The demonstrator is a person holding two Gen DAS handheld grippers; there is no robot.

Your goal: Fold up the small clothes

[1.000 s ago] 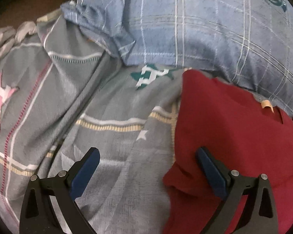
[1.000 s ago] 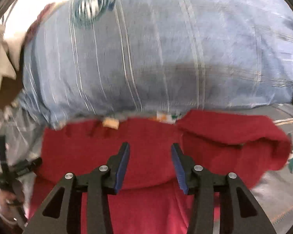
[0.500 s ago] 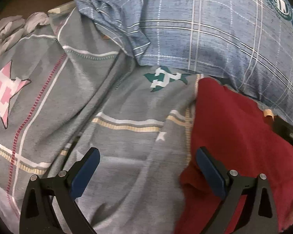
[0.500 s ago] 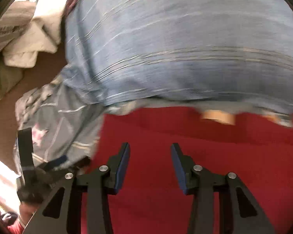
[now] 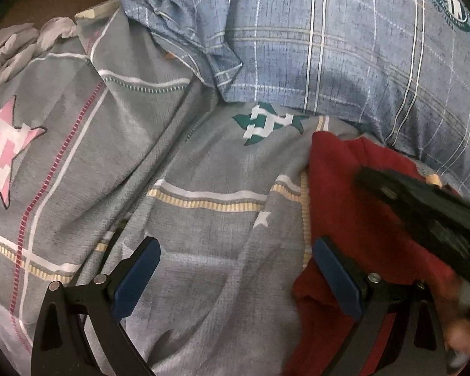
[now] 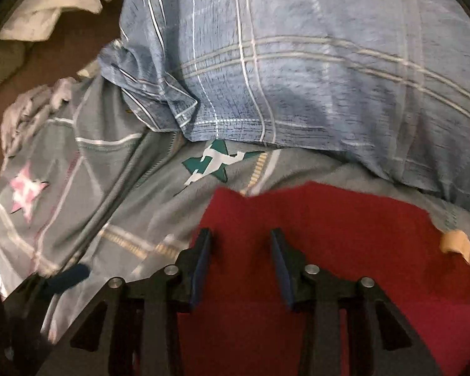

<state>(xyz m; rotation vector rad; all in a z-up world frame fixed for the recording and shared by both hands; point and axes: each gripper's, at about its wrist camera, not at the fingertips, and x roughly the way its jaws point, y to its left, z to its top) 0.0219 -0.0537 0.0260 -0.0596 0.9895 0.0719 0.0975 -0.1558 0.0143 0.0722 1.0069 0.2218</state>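
A dark red garment (image 5: 354, 194) lies on the grey star-print bedsheet (image 5: 188, 156), below a blue checked pillow (image 5: 329, 47). My left gripper (image 5: 235, 244) is open wide above the sheet, and its right finger (image 5: 335, 275) reaches the garment's left edge. In the right wrist view, the right gripper (image 6: 240, 233) hovers over the top left part of the red garment (image 6: 329, 225). Its jaws are closing, with a gap still between the pads; the cloth lies below them and is not pinched. A tan neck label (image 6: 456, 242) shows at the garment's upper right. Blurred and black, the right gripper (image 5: 423, 206) crosses the left wrist view.
The blue pillow (image 6: 297, 62) fills the space behind the garment. Crumpled pale grey cloth (image 5: 15, 40) lies at the sheet's far left edge. White fabric (image 6: 47, 15) sits on the brown surface beyond the bed. The left gripper's blue pad (image 6: 69, 277) shows at lower left.
The right gripper swept left across the red garment to its left part and has come into the left wrist view. The left gripper stayed nearly still and open.
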